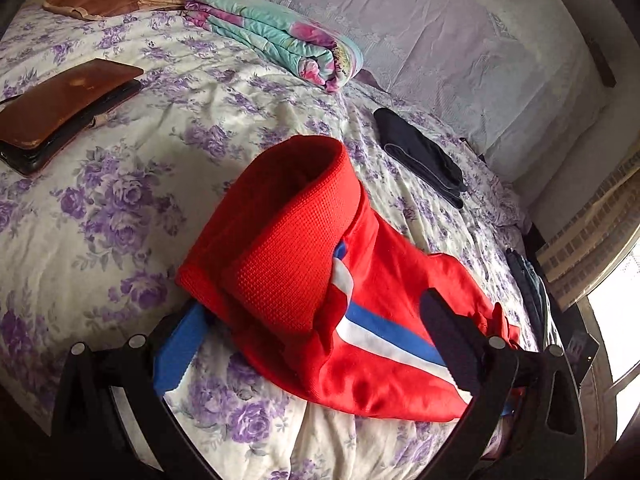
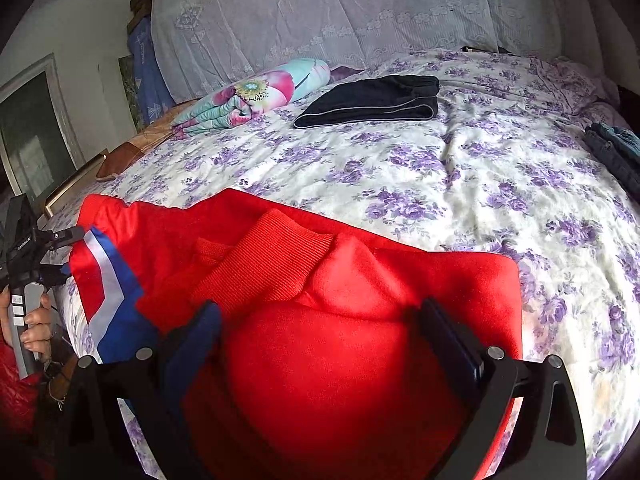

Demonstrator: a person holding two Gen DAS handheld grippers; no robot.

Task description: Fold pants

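the red pants (image 2: 340, 320) lie folded on the near part of the floral bedspread (image 2: 460, 168), their long axis running across the bed from the left gripper's side to the right gripper's side. the ribbed red cuff (image 2: 268, 256) lies doubled back on top of the fold and points away toward the lace-draped headboard (image 2: 320, 12). the blue and white stripe (image 2: 112, 292) sits at the left end of the pants.

in the left wrist view the left gripper (image 1: 316, 348) points along the bed with its fingers spread wide; the pants lie between them, and it cannot be told whether the fingers touch the cloth. in the right wrist view that same gripper shows at the far left edge, level with the stripe end, its handle held in a hand (image 2: 36, 328) with fingers wrapped round it.

the right gripper (image 2: 324, 328) is low over the middle of the pants, aimed at the headboard, its fingers apart with red fabric bulging between them, nothing pinched.

farther up the bed lie folded dark pants (image 2: 372, 100) and a rolled floral quilt (image 2: 252, 96), well apart from the red pants. a brown case (image 1: 60, 116) rests on the bedspread left of the left gripper.
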